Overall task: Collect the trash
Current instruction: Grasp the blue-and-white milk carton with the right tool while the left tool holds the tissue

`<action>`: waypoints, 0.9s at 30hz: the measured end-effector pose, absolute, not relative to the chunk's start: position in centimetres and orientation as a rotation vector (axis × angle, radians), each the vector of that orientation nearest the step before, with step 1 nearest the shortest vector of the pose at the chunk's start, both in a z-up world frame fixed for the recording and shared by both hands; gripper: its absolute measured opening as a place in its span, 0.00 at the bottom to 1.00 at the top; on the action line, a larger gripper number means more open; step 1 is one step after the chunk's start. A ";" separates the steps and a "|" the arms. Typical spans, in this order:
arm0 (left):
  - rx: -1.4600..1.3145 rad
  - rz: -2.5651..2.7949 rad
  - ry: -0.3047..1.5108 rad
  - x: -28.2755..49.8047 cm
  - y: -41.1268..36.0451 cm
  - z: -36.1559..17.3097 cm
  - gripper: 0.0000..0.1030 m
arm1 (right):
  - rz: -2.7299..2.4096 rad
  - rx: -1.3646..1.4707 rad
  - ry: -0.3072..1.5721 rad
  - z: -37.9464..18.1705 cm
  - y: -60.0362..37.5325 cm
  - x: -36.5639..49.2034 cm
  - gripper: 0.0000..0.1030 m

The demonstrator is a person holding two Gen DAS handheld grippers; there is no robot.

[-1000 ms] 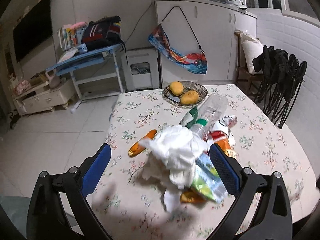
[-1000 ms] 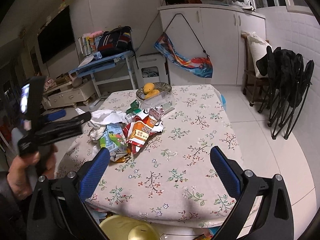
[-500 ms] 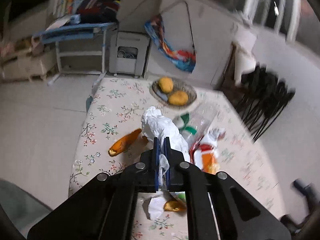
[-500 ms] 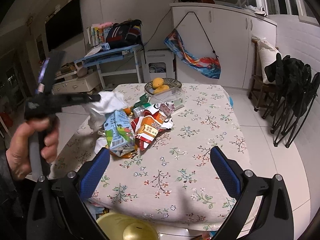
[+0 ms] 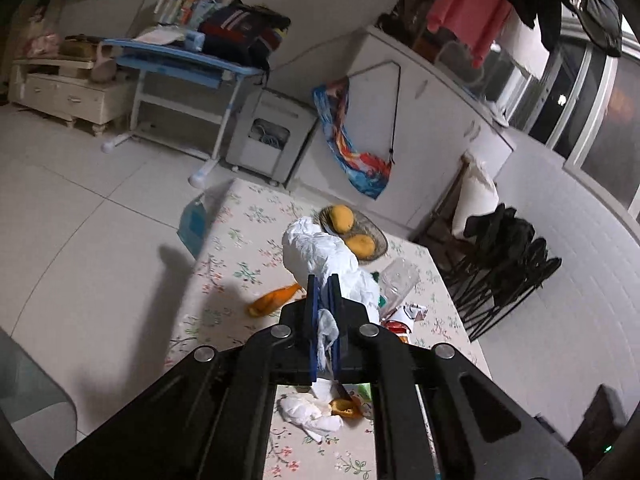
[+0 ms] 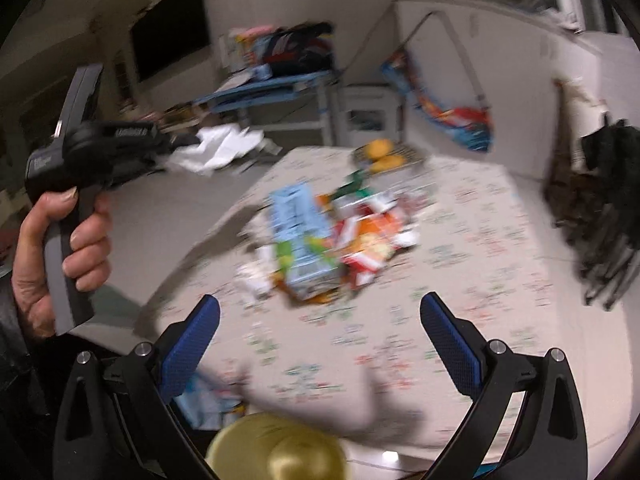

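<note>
No text, label, brand or number can be read in either view. The blue carton and the red and orange wrappers ahead of the right jaws carry print, but motion blur smears it. A pale marking on the black handle, off to the left of those jaws, is too blurred to make out.

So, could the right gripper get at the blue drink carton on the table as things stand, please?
Probably yes: the right gripper is open and empty, and the blue carton lies on top of the trash pile straight ahead of it with nothing between. The left gripper holds the tissue off to the side.
</note>
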State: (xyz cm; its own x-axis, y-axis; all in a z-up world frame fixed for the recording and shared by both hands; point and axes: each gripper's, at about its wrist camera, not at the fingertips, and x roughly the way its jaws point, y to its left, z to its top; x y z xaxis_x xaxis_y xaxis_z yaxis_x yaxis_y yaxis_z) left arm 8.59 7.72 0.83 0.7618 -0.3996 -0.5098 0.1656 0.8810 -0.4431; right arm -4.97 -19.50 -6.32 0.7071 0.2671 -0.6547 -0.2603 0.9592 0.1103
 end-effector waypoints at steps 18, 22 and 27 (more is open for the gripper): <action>-0.400 -0.301 0.609 6.2 10.8 1.5 0.06 | 0.317 -0.082 0.764 -7.8 -15.3 1.0 0.81; -0.401 -0.297 0.606 6.2 10.9 1.4 0.06 | 0.301 -0.172 0.804 -8.6 -14.1 4.5 0.76; -0.397 -0.292 0.601 6.3 11.3 1.3 0.06 | 0.270 -0.219 0.890 -10.7 -14.3 7.9 0.67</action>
State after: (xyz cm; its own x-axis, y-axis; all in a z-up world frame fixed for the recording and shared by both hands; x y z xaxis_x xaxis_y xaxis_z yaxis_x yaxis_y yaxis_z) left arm 6.25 11.32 1.33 0.7881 -0.3765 -0.4870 0.1498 0.8847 -0.4414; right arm 7.90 -14.25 -10.65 0.5993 0.1409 -0.7881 -0.3214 0.9439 -0.0757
